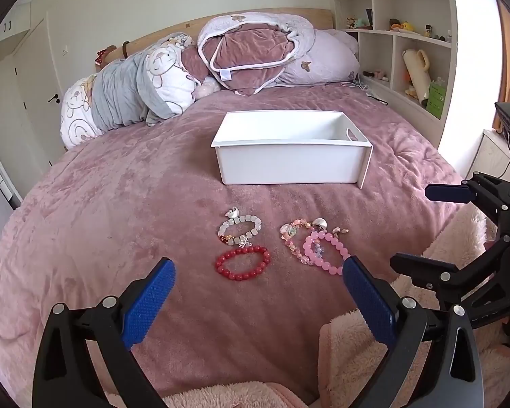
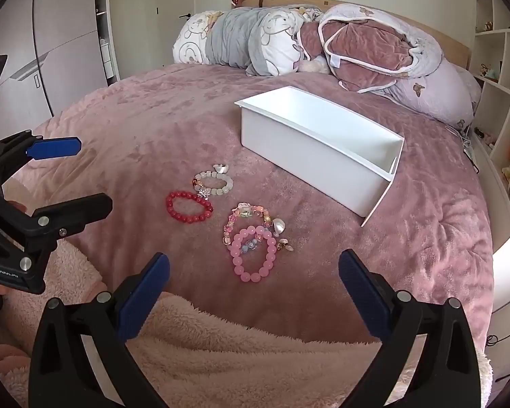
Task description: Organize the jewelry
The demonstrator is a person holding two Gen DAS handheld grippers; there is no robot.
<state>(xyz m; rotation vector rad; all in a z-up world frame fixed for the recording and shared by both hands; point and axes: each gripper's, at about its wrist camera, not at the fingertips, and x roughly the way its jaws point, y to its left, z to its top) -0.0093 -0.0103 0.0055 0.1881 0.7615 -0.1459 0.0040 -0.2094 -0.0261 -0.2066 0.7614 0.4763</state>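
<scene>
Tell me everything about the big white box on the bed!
The white box is a long, open-topped bin that looks like smooth plastic, with a cut-out handle slot in one end wall. It looks empty inside. It sits upright on the pink fuzzy blanket, beyond the four bead bracelets and apart from them. One end panel sticks out past the side like a flat flange. Nothing touches it except the blanket underneath.
</scene>
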